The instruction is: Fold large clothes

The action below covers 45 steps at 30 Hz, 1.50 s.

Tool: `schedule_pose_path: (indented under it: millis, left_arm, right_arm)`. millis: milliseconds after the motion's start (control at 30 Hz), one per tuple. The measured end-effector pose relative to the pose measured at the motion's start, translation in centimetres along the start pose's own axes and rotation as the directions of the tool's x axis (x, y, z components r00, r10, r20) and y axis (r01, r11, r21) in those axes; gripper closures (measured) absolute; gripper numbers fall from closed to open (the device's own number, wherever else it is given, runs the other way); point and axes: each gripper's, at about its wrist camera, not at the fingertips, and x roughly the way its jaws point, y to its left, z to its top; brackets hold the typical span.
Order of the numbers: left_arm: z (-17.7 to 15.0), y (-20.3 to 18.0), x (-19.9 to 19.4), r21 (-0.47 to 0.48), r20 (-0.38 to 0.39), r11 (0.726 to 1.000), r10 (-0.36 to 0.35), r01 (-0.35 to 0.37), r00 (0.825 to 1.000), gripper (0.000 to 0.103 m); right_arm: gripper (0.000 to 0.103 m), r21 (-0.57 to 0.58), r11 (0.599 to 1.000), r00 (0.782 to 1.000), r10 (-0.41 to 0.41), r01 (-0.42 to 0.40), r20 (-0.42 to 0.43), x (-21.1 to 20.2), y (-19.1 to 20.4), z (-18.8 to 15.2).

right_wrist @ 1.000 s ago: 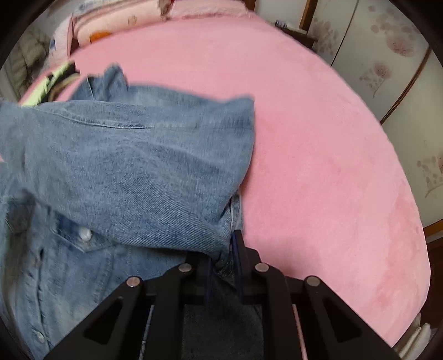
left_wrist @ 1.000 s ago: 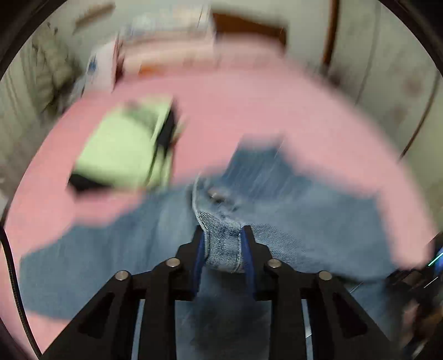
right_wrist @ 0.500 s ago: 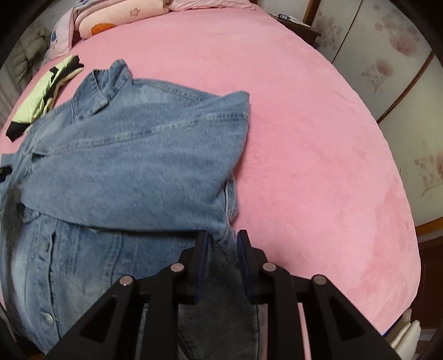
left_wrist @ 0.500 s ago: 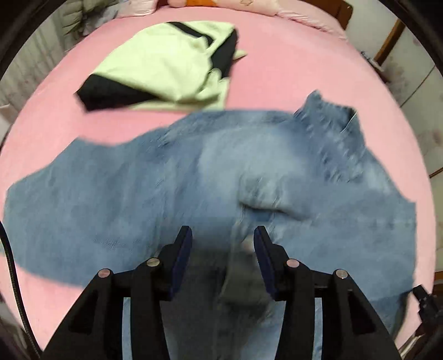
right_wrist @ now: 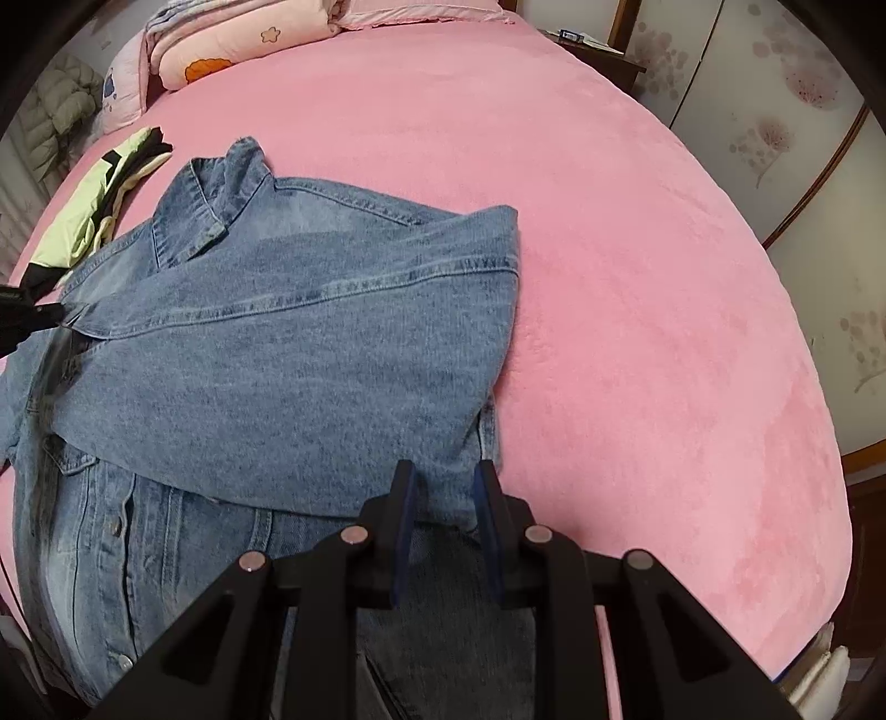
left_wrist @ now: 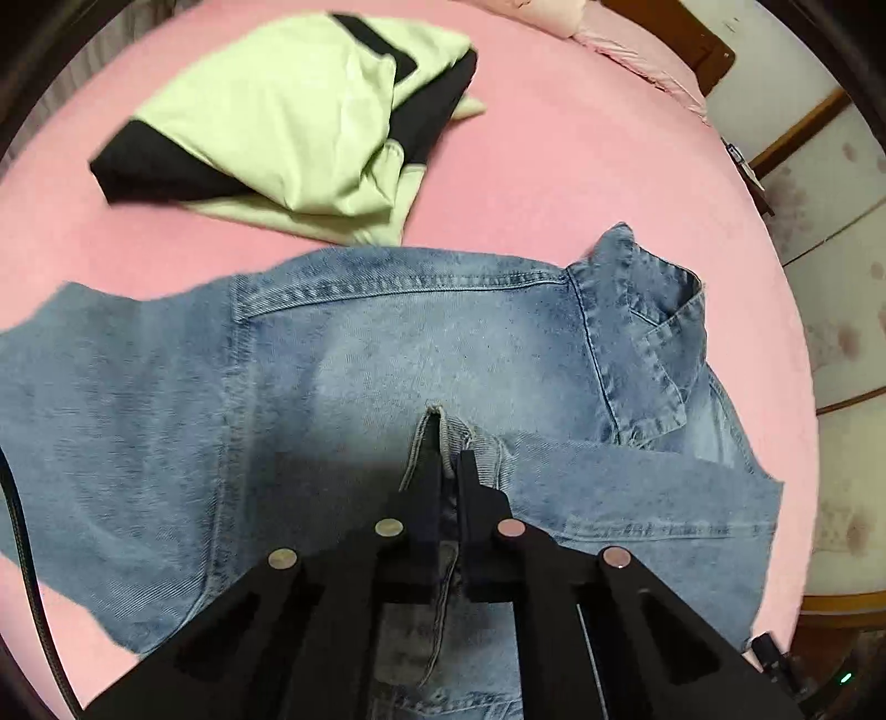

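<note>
1. Denim, faded blue, was seen spread across a pink bedspread: a jacket laid flat, collar pointed toward the pillows at the head of the bed.
2. At the far left of the left wrist view, one sleeve was stretched outward over the bedspread, somewhat blurred at its edge.
3. Behind that sleeve, a green and black garment was found lying crumpled, just beside the jacket's upper seam; whether they touched could not be told.
4. In the middle of that view, the left gripper was seen nearly closed, with a narrow fold of denim edge pinched between its fingers.
5. To the right, the collar was seen turned up, with a folded flap of denim below it.
6. In the right wrist view, the other sleeve was seen folded across the jacket's chest, above the buttoned front.
7. The right gripper was held with its fingers parted to a moderate gap at the jacket's right side edge, nothing clamped between its blue pads.
8. Right of the jacket, bare bedspread was seen, and beyond it flowered cupboard doors.
</note>
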Motion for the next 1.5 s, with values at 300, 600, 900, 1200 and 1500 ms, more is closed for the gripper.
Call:
schedule_pose_path:
  millis: [300,600,900,1200,1500]
  left_arm:
    - [-2.8,-0.5,4.1,0.125,-0.047,0.977,0.180,-0.173,0.983,0.096]
    - [-2.4,-3.2,-1.8,0.067,0.129,0.977,0.191,-0.201,0.973,0.040]
    - [-3.4,-9.8,5.2,0.250,0.088,0.944,0.198,-0.214,0.976,0.038]
    - [-3.2,-10.1,6.8,0.293,0.135,0.915,0.246,-0.276,0.960,0.036]
    - [-4.5,-7.5,-1.0,0.214,0.153,0.958,0.159,-0.189,0.975,0.036]
  right_arm:
    - [0.082,0.032,0.999,1.000,-0.002,0.003,-0.019,1.0,-0.7,0.3]
    - [0.082,0.061,0.998,0.996,0.027,-0.032,0.085,0.5,-1.2,4.4]
    - [0.082,-0.107,0.981,0.986,0.164,-0.159,0.042,7.5,6.2,10.5]
    - [0.103,0.030,0.999,0.999,-0.028,0.028,0.023,10.1,-4.4,13.0]
    - [0.100,0.076,0.988,0.989,0.134,-0.138,0.055,1.6,-3.4,6.2]
